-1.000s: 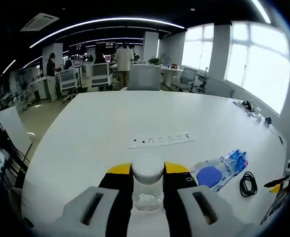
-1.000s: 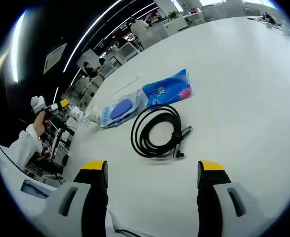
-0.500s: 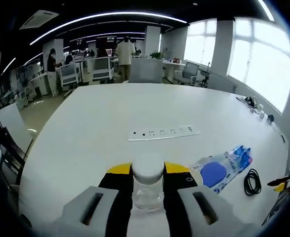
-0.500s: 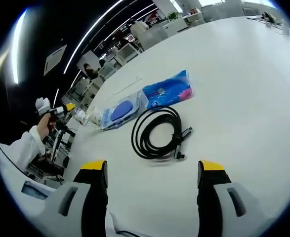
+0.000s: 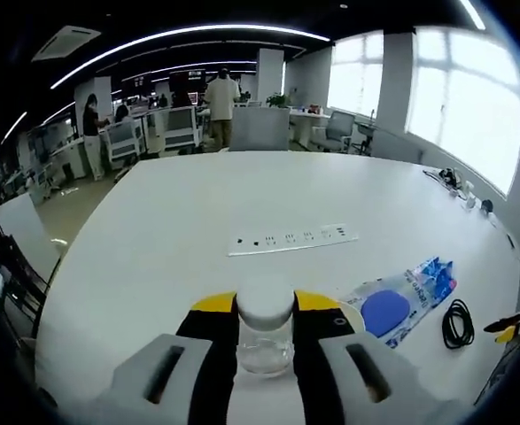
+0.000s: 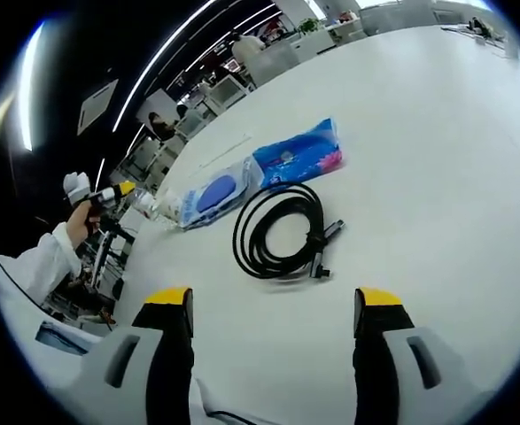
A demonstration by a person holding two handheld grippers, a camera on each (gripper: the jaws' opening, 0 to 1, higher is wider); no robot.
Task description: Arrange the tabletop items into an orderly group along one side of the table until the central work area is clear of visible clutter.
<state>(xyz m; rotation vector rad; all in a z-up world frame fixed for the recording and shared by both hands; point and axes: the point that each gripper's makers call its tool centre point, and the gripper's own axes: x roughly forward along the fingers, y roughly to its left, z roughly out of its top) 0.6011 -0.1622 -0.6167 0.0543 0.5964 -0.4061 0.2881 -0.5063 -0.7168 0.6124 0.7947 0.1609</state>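
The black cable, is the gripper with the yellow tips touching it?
Apart. In the right gripper view, the open right gripper sits short of the coiled black cable, with bare white table showing between the yellow tips and the coil.

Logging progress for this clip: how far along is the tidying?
Early. Nothing looks grouped yet. In hand: the left gripper is shut on a clear jar with a white lid. Left: the coiled black cable and the blue packet lie loose ahead of the open right gripper; the white power strip sits mid-table.

Both views low over table [image 5: 180,212]
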